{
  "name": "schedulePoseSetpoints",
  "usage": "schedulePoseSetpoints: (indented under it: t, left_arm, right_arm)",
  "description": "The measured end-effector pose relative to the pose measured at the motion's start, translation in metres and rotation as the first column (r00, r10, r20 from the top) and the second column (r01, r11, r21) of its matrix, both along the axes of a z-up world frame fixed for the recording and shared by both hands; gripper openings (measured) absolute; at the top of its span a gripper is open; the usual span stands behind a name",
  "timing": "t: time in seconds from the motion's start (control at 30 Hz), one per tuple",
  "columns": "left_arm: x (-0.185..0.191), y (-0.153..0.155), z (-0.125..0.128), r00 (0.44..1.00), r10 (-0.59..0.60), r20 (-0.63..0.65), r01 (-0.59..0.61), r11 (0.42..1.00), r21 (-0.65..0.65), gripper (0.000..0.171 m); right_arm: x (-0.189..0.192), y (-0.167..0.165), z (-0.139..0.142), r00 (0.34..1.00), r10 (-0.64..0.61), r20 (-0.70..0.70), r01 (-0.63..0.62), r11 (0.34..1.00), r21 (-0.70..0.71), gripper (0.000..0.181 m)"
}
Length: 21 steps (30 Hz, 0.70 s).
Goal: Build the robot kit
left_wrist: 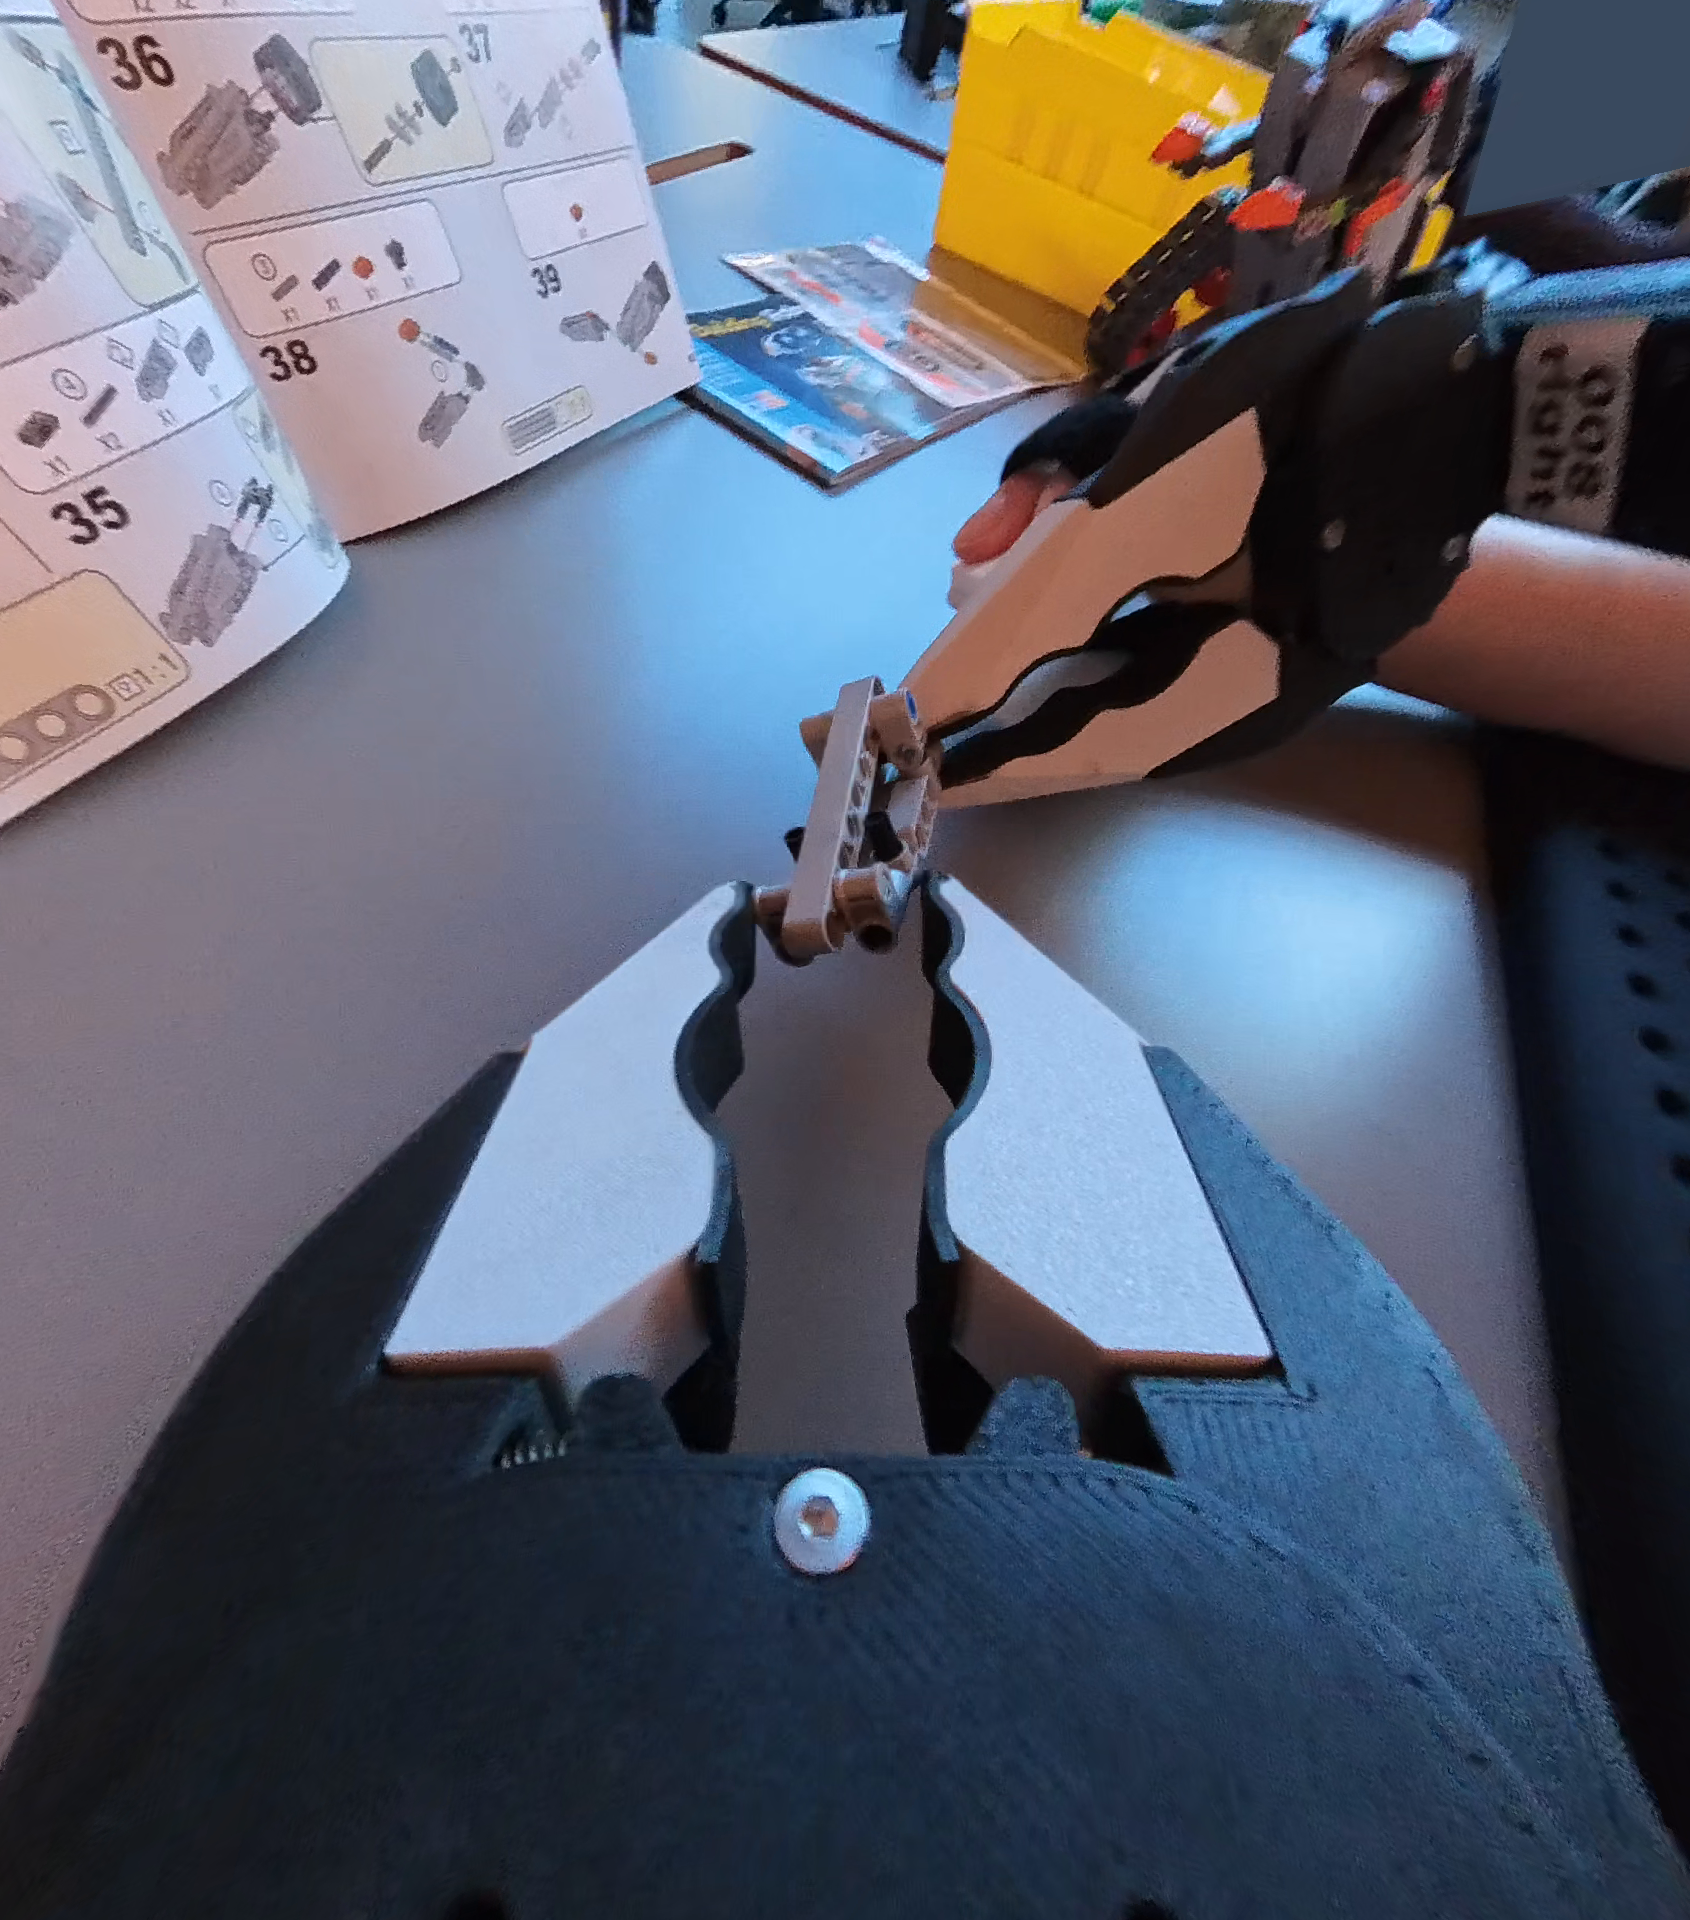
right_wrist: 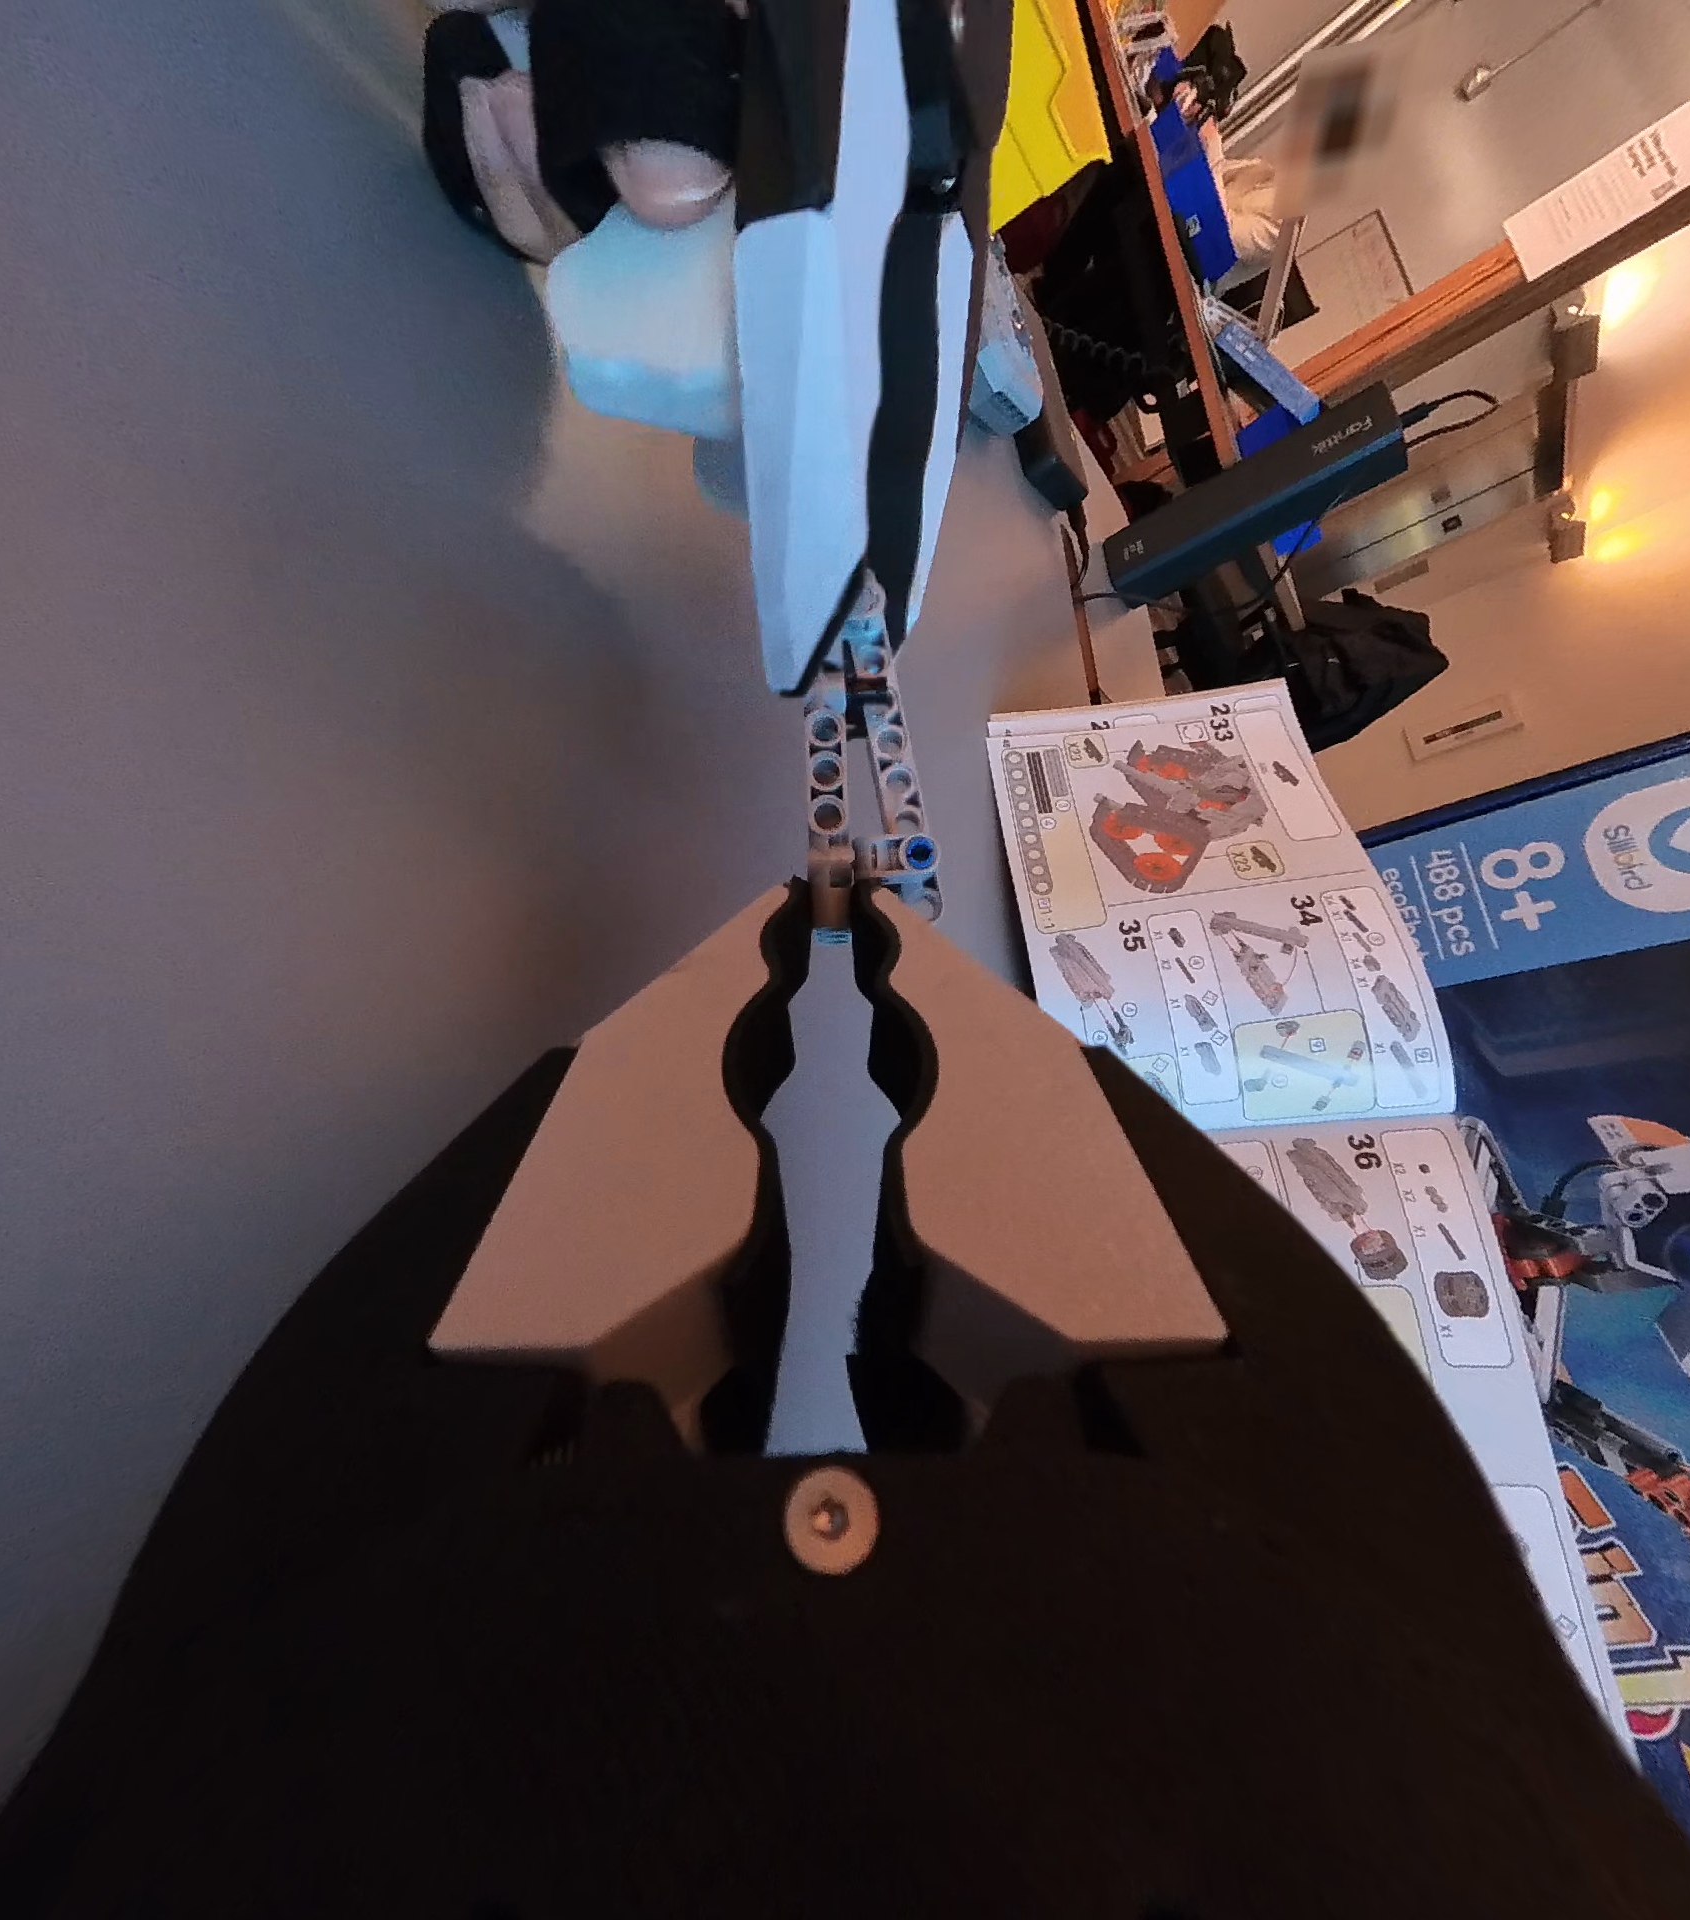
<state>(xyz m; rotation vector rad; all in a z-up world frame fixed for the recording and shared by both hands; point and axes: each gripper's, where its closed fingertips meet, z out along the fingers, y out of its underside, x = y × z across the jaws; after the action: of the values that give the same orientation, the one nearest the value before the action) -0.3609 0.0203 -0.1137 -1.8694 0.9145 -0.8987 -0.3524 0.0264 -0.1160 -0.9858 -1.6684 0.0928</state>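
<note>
A small grey assembly of holed building beams with black pins point(left_wrist: 851, 821) hangs above the grey table point(left_wrist: 508, 727), held at both ends. My left gripper point(left_wrist: 841, 902) is shut on its near end, a short grey connector. My right gripper point(left_wrist: 914, 727) comes in from the right and is shut on the far end. In the right wrist view my right gripper point(right_wrist: 830, 899) pinches a grey pin piece of the assembly point(right_wrist: 851, 769). The left gripper point(right_wrist: 851, 644) comes down from above onto the other end, with a gloved hand behind it.
An open instruction booklet point(left_wrist: 197, 364) lies at the left and also shows in the right wrist view point(right_wrist: 1215, 935) on a blue product box point(right_wrist: 1599, 1143). A yellow box point(left_wrist: 1059, 156), a partly built tracked model point(left_wrist: 1288, 208) and leaflets point(left_wrist: 872, 353) stand behind. A black perforated surface point(left_wrist: 1672, 1143) is at the right. My two grippers' fingertips are within a few centimetres of each other. The partly built tracked model point(left_wrist: 1288, 208) is about equally far from each gripper, around 35 cm.
</note>
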Motion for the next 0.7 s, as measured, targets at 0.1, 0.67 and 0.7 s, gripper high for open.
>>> schedulePoseSetpoints:
  t: [0.1, 0.67, 0.7]
  left_arm:
    - [0.001, -0.002, 0.008, 0.995, -0.012, 0.102, 0.021, 0.996, -0.083, 0.027]
    - [-0.023, 0.008, 0.001, 0.994, -0.028, 0.108, 0.046, 0.986, -0.162, 0.023]
    - [-0.032, 0.016, -0.006, 0.999, -0.001, 0.038, 0.006, 0.991, -0.133, 0.023]
  right_arm:
    - [0.000, -0.001, 0.004, 1.000, 0.010, -0.017, -0.010, 1.000, 0.018, 0.007]
    - [0.007, 0.018, 0.001, 0.997, -0.050, -0.065, 0.049, 0.999, -0.016, 0.022]
    - [0.009, 0.021, -0.002, 0.996, -0.062, -0.065, 0.059, 0.997, -0.053, 0.022]
